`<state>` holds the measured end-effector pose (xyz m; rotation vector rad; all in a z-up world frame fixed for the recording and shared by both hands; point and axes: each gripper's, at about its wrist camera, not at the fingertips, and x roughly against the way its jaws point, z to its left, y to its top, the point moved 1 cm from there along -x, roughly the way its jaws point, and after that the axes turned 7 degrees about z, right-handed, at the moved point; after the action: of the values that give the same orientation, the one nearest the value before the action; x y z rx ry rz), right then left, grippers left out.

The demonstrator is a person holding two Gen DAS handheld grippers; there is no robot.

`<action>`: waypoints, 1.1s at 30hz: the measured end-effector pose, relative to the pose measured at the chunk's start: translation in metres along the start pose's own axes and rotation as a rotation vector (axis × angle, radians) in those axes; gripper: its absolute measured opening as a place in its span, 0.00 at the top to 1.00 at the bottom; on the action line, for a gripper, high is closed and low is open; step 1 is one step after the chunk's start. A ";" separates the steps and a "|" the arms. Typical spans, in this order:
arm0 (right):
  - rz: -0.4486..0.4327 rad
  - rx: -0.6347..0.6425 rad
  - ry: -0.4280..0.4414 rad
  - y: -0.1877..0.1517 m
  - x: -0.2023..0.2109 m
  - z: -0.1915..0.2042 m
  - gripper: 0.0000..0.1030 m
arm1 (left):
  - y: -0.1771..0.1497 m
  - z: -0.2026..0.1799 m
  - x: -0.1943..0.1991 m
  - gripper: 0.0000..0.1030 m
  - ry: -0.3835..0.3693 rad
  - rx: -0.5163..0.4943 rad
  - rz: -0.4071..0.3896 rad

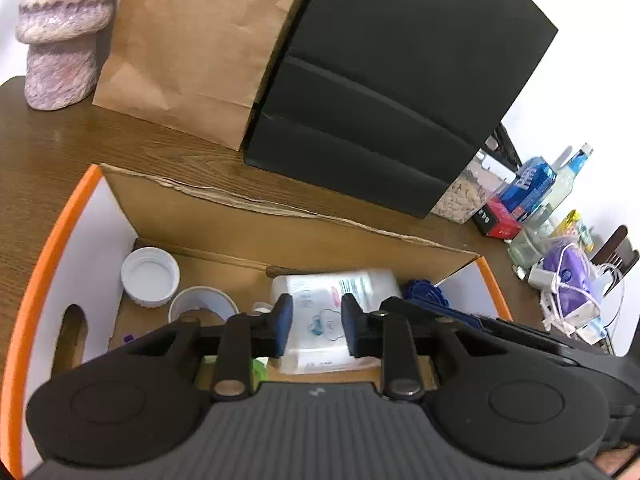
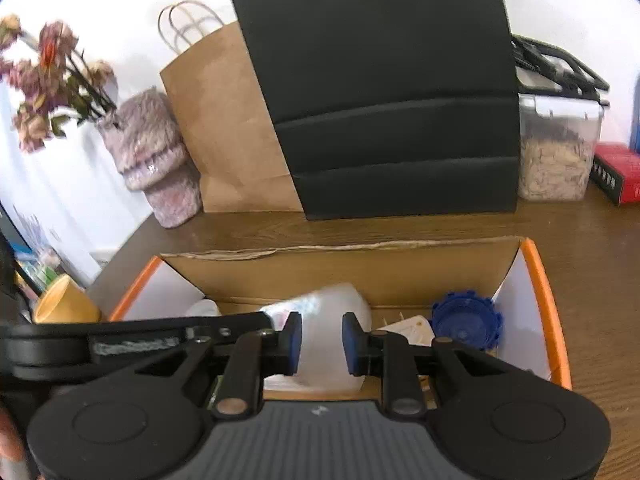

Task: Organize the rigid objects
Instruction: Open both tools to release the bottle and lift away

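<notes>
We are hovering our left gripper (image 1: pixel 316 326) and right gripper (image 2: pixel 318 344), both parted with nothing between the pads, over the orange-rimmed cardboard box (image 1: pixel 44 256) holding the translucent white plastic bottle (image 1: pixel 332 312). We are risking a clash between our two grippers, crowded above it. We are counting one bottle, two white round lids (image 1: pixel 150 276), one blue ridged cap (image 2: pixel 466 324).

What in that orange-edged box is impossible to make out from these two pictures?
- Left wrist view: the white bottle's label print is blurred; the left gripper covers the box's near floor.
- Right wrist view: the right gripper hides the bottle's lower end; the blue lid is partly covered.
</notes>
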<state>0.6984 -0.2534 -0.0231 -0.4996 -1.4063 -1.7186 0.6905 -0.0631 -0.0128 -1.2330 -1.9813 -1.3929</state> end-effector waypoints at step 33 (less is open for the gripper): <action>-0.579 0.184 -0.204 -0.168 0.240 0.066 0.13 | -0.191 -0.069 0.248 0.05 0.206 -0.370 -0.653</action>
<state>0.4147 -0.2732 0.0738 -0.1720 -1.9751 -1.9930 0.3909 -0.0405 0.0991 -0.5290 -2.1291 -2.1733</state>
